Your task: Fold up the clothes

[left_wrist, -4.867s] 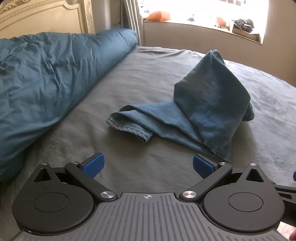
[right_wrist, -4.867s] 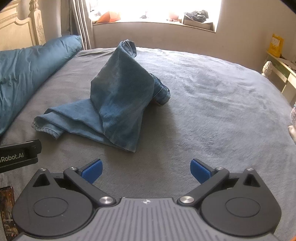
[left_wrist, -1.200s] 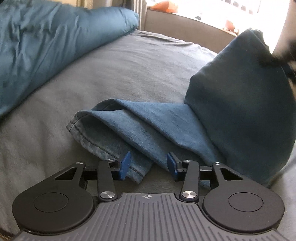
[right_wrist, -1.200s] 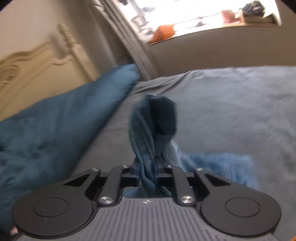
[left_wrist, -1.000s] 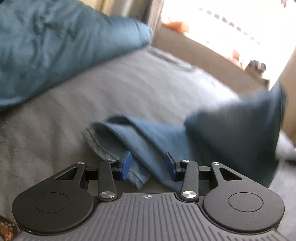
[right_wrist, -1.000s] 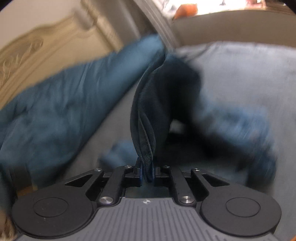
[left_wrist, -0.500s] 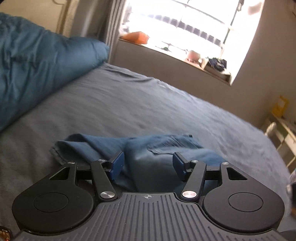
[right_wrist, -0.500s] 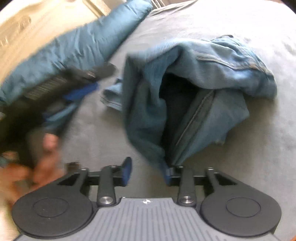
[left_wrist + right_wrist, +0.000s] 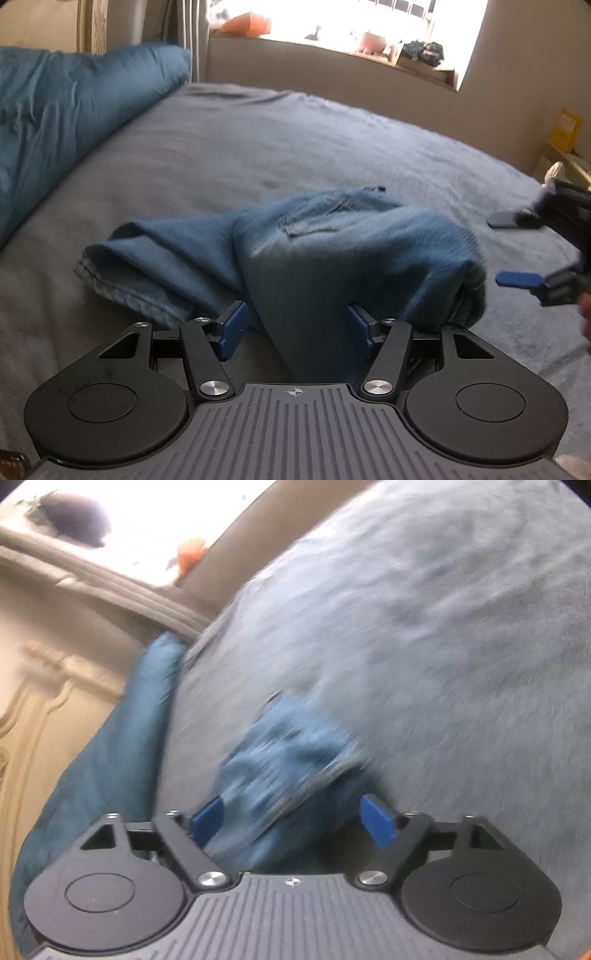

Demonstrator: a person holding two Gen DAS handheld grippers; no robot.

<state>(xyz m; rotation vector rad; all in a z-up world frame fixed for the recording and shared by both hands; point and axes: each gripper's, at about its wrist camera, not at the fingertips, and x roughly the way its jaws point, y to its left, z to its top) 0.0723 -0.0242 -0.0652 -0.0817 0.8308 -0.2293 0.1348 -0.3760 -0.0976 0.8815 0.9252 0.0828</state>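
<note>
Blue jeans (image 9: pixel 332 236) lie in a rumpled heap on the grey bed sheet (image 9: pixel 258 140), one hem sticking out to the left. My left gripper (image 9: pixel 295 325) is low at the near side of the heap. Its fingers are half spread and a denim fold lies between them without being pinched. In the right wrist view, which is tilted and blurred, the jeans (image 9: pixel 288 746) lie just ahead of my right gripper (image 9: pixel 291 812). Its jaws are opening wide and the pads are clear of the cloth. The right gripper (image 9: pixel 517 251) also shows at the right edge of the left view.
A rolled blue duvet (image 9: pixel 74 110) runs along the left side of the bed, in front of a cream headboard (image 9: pixel 44 709). A cluttered window sill (image 9: pixel 332 37) lies beyond the far edge. A yellow box (image 9: pixel 565 125) sits on furniture at the right.
The right gripper let go of the raised denim and its jaws spread while it rolled and swung away. The jeans dropped into a heap. The left gripper widened and slid in over a fold.
</note>
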